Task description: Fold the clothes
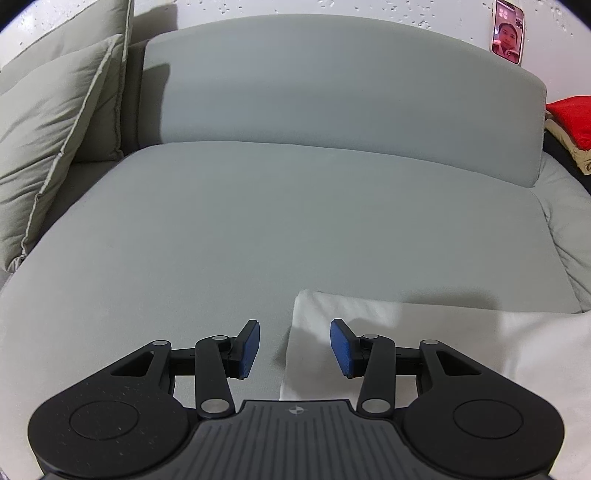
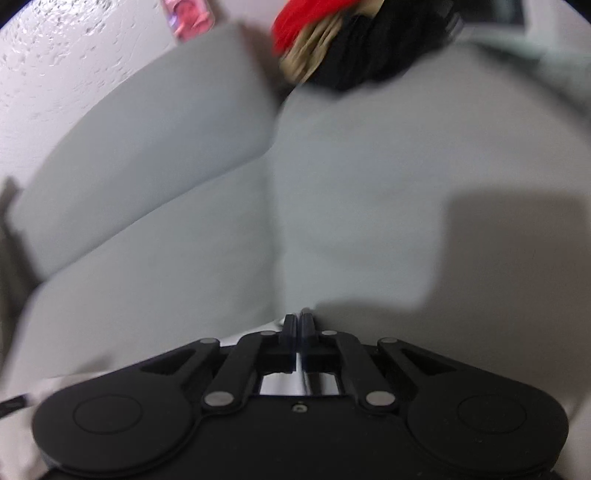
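A white garment (image 1: 424,343) lies flat on the grey sofa seat (image 1: 258,221), its left edge running toward me. My left gripper (image 1: 294,349) hovers open over that edge: the left blue pad (image 1: 248,349) is above bare seat, the right pad (image 1: 341,349) above the cloth, and nothing is pinched. In the blurred right wrist view my right gripper (image 2: 298,325) is shut at the far edge of the white garment (image 2: 74,373), which spreads under it. A thin pale strip of cloth shows between its fingers.
Two grey-green pillows (image 1: 55,129) lean at the sofa's left end. The backrest (image 1: 332,85) runs behind the seat. A pile of red, tan and black clothes (image 2: 332,44) sits at the far right (image 1: 569,118). A phone (image 1: 508,33) is on the wall.
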Action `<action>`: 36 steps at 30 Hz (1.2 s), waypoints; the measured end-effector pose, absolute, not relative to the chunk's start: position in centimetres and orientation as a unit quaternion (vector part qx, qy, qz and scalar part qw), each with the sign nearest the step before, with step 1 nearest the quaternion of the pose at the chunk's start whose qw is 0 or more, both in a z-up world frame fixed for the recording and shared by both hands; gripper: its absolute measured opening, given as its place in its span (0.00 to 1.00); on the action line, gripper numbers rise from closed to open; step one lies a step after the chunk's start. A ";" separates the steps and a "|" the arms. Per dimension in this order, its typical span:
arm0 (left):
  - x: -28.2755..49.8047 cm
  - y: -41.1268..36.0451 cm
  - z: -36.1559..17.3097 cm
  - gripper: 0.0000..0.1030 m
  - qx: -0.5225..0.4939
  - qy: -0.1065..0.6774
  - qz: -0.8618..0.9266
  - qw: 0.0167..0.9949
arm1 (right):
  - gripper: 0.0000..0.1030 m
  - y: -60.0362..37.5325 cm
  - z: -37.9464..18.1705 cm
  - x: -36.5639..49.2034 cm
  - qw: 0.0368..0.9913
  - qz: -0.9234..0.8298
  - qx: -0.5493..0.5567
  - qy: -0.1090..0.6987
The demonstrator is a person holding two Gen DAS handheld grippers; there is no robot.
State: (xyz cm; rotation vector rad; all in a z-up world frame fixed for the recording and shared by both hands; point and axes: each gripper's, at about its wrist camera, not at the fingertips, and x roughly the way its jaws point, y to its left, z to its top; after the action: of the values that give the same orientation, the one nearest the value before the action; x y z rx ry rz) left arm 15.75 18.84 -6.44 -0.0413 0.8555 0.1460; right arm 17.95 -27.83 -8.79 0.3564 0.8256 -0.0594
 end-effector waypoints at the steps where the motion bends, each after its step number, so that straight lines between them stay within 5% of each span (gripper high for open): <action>1: 15.7 18.8 -6.5 0.41 -0.018 0.415 0.072 0.907 | 0.02 -27.9 -8.7 17.7 0.902 -0.039 0.164 0.398; 10: 14.0 18.7 -5.7 0.41 -0.003 0.391 0.081 0.917 | 0.13 -30.1 -6.4 14.6 0.907 -0.062 0.213 0.358; 13: 13.5 18.0 -5.4 0.34 0.001 0.382 0.043 0.923 | 0.36 -30.8 -7.3 14.6 0.889 -0.024 0.245 0.386; 19: 12.8 12.7 -7.2 0.28 0.127 0.397 -0.032 0.909 | 0.37 -29.0 -8.3 14.5 0.877 0.025 0.195 0.438; 22: 12.4 10.5 -10.2 0.26 0.275 0.407 0.023 0.871 | 0.18 -26.3 -9.3 14.4 0.871 0.043 0.089 0.482; 23: 12.1 10.4 -10.5 0.26 0.296 0.405 0.037 0.864 | 0.00 -25.4 -9.5 14.0 0.876 0.022 0.031 0.481; 25: 11.3 10.6 -10.6 0.25 0.319 0.400 0.058 0.857 | 0.00 -24.8 -9.2 12.6 0.885 -0.004 -0.021 0.465; 29: 9.1 13.6 -7.2 0.26 0.221 0.393 0.079 0.889 | 0.00 -26.1 -7.2 8.8 0.901 -0.078 0.023 0.426; 33: 5.8 15.0 -4.9 0.25 0.102 0.373 0.051 0.921 | 0.29 -27.6 -5.2 5.9 0.917 -0.087 0.105 0.374; 36: 3.8 14.0 -4.4 0.26 0.045 0.361 0.011 0.931 | 0.29 -27.1 -5.3 4.5 0.918 -0.017 0.180 0.353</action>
State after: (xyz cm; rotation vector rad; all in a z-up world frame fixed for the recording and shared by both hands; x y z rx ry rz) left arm 3.82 14.04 -4.41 0.0914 0.7393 0.0220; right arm 4.51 -27.06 -5.35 0.3709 0.7254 -0.0342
